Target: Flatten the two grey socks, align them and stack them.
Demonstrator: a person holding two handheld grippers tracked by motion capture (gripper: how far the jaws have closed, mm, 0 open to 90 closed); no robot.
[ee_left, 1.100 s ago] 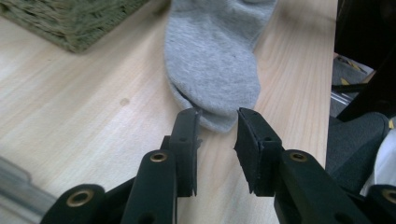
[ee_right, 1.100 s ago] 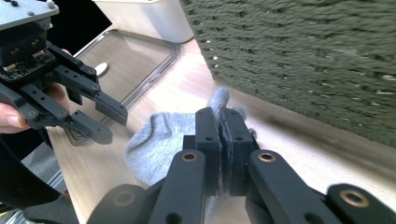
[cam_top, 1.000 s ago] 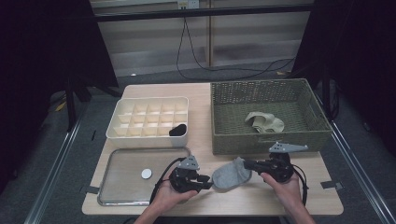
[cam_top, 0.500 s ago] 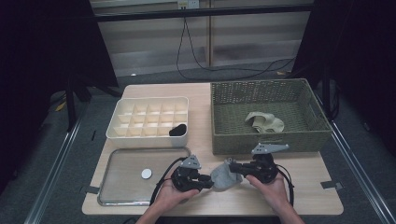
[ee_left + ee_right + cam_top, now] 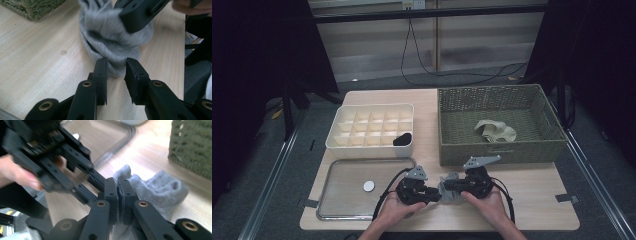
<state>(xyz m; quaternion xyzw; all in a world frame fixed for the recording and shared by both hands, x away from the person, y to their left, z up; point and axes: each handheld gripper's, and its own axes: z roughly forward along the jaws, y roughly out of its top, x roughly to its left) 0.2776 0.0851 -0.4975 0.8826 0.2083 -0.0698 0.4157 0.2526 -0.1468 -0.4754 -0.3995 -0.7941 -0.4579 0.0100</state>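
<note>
Clamping the grey sock [image 5: 160, 190], the right tool [image 5: 117, 192] shows its pinch; left tool [image 5: 116, 71] also grips it.

The high view is dim with black surroundings and soft light from above on the pale counter [image 5: 532, 200], while both gripper views are brighter, the grey sock [image 5: 112, 37] beyond the left fingers [image 5: 101, 72] smeared, and everything beyond the right fingers [image 5: 111, 192] motion-blurred.
</note>
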